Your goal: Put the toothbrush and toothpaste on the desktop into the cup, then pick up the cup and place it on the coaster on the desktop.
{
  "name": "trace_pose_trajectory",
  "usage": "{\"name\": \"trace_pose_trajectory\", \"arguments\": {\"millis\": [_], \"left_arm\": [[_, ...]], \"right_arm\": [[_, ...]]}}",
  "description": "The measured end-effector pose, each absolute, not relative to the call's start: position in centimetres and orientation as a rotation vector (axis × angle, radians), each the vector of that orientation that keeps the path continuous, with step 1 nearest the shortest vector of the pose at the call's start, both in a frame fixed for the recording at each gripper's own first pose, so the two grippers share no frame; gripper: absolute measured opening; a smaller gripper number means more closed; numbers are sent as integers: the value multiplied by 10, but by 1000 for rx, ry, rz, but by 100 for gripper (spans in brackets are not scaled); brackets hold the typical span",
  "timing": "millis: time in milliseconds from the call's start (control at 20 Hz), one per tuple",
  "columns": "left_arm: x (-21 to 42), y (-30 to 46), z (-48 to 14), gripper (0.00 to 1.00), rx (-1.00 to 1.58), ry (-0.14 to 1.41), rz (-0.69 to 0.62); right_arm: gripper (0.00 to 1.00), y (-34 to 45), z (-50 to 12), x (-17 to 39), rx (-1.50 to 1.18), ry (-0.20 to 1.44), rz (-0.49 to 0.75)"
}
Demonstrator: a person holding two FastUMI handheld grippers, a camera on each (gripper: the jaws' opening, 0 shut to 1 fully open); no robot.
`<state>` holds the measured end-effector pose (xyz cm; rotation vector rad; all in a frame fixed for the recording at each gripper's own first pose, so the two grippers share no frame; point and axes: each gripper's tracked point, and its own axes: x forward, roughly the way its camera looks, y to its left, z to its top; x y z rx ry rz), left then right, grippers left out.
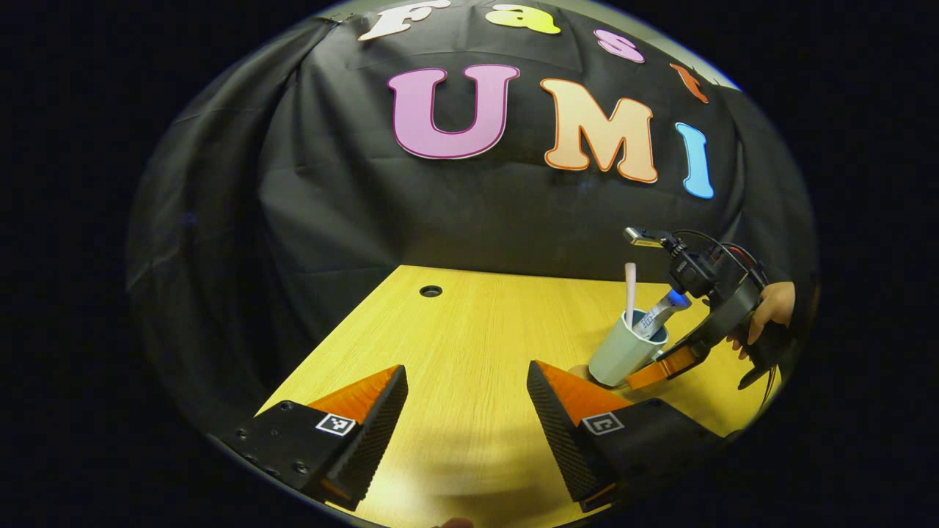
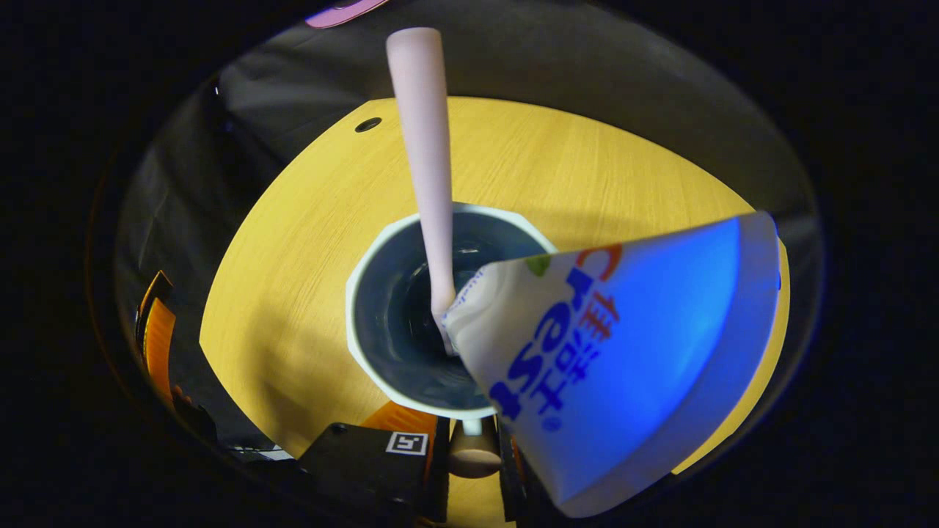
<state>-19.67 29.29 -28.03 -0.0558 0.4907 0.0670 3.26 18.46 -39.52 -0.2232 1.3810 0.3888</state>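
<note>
A pale cup (image 1: 620, 356) stands at the right of the yellow desktop (image 1: 455, 330), leaning a little. A pink toothbrush (image 1: 629, 290) and a blue-and-white toothpaste tube (image 1: 662, 312) stick up out of it. The right gripper view looks down into the cup (image 2: 361, 293), with the toothbrush (image 2: 425, 147) upright and the toothpaste tube (image 2: 623, 352) leaning right. My right gripper (image 2: 473, 458) is shut on a beige handle-like piece at the cup's near side. From the left, the right gripper (image 1: 656, 372) reaches the cup's base. My left gripper (image 1: 466, 414) hovers open over bare desktop, left of the cup.
A tan patch (image 1: 579, 371) shows beside the cup's base, partly behind my left gripper's finger; what it is cannot be told. A round cable hole (image 1: 430, 291) lies at the desk's far side. A hand (image 1: 770, 308) holds the right gripper. The left gripper's orange finger (image 2: 158, 337) shows at far left.
</note>
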Motion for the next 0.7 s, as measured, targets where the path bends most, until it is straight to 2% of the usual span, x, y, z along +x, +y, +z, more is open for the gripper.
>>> {"name": "trace_pose_trajectory", "arguments": {"millis": [350, 500, 700], "left_arm": [[-193, 301, -287, 95, -67, 495, 62], [-188, 288, -286, 95, -81, 490, 30], [-177, 258, -274, 95, -65, 463, -12]], "right_arm": [[27, 213, -423, 32, -303, 1401, 398], [33, 213, -408, 26, -306, 1391, 402], [99, 201, -383, 16, -273, 1310, 423]]}}
